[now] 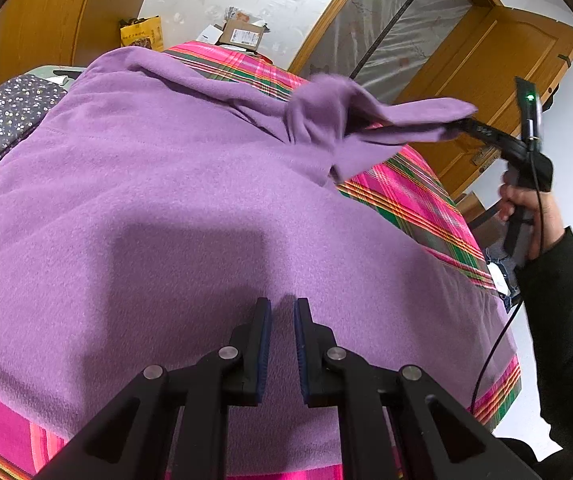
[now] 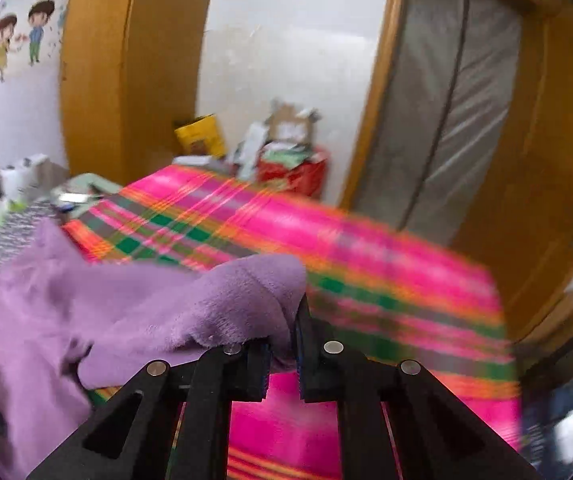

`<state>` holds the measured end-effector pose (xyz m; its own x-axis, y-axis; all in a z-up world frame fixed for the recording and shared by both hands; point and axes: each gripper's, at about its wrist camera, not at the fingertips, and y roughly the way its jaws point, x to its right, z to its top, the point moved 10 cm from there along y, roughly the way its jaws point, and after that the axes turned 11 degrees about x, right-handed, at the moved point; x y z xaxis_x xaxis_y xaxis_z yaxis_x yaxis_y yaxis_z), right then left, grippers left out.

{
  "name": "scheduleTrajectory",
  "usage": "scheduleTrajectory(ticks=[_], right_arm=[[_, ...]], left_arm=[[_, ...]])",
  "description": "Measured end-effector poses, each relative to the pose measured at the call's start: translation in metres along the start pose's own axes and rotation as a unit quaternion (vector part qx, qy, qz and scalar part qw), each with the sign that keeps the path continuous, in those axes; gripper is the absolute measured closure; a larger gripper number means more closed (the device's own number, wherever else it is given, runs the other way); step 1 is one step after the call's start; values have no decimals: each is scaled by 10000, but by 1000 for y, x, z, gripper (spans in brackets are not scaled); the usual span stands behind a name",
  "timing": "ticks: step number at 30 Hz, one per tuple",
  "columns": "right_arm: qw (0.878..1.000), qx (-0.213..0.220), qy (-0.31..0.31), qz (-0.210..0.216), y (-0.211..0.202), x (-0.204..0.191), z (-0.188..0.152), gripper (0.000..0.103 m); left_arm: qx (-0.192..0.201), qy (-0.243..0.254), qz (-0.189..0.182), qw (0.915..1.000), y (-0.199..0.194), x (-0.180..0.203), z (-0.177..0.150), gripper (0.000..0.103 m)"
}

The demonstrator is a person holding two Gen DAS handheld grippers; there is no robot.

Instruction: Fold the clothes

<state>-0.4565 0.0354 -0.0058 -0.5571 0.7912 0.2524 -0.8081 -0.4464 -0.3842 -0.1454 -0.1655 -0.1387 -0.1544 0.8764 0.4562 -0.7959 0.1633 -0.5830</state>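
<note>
Right wrist view, right tool pinching purple fleece, left tool narrowly parted, holding nothing.

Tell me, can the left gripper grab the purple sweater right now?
Probably yes. The left gripper hangs just over the purple sweater, which lies spread on the striped cloth, with nothing between them. Its fingers have only a narrow gap. The right gripper is busy pinching a far corner.

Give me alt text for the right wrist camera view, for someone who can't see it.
The right claw is shut on a bunched fold of purple fleece garment, lifted over a bright pink plaid bedcover. Behind it are a white wall, wooden door frames and a cluttered pile of boxes; the picture is motion-blurred.
</note>
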Motion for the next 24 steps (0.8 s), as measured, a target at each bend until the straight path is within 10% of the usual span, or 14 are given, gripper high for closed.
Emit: scheduleTrajectory(ticks=[10, 18, 24], right_arm=[[9821, 193, -1664, -861, -32, 19, -6, 92], [9830, -127, -1724, 610, -41, -76, -72, 90], [9408, -554, -2321, 2406, -85, -183, -122, 84]], left_arm=[[-25, 35, 46, 10000, -1, -2, 2, 92], [-11, 112, 30, 9999, -4, 6, 4, 92], [126, 89, 65, 9999, -12, 4, 12, 92]])
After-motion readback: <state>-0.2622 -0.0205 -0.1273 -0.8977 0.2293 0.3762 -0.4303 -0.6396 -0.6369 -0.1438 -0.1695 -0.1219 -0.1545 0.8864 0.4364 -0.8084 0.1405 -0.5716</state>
